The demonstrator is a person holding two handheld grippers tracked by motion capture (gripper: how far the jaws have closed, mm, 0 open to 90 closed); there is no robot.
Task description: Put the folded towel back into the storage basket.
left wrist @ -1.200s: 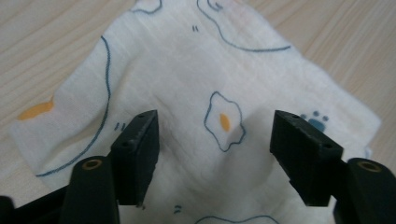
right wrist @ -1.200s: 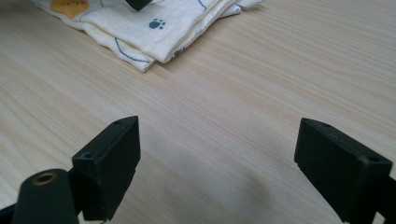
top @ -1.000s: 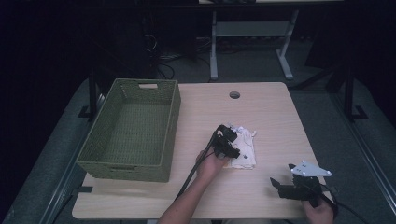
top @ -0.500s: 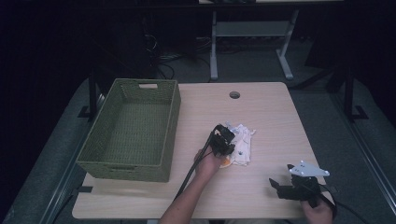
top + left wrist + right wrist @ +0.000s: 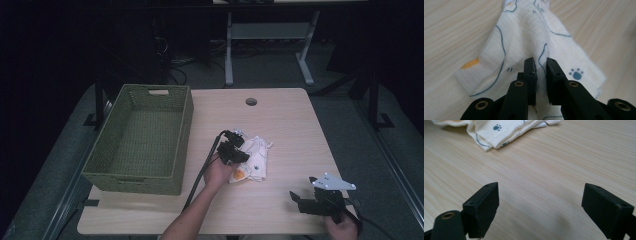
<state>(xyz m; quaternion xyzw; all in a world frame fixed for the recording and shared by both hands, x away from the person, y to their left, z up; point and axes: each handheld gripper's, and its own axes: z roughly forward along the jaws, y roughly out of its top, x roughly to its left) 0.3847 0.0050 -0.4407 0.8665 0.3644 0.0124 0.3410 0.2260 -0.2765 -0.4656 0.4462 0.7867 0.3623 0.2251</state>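
Left gripper [image 5: 540, 66], jaws just closing, pinches white printed cloth [image 5: 253, 159] at frame centre on worktop [image 5: 285, 120]. Green basket [image 5: 142, 137] left, unobstructed. Right gripper [image 5: 300, 199] wide, lower right.

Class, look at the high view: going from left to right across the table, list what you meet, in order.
Green woven basket → left gripper, jaws pinched on a fold of the white printed cloth → right gripper, jaws open over bare table.

No readable text anywhere, as far as the dim views show.
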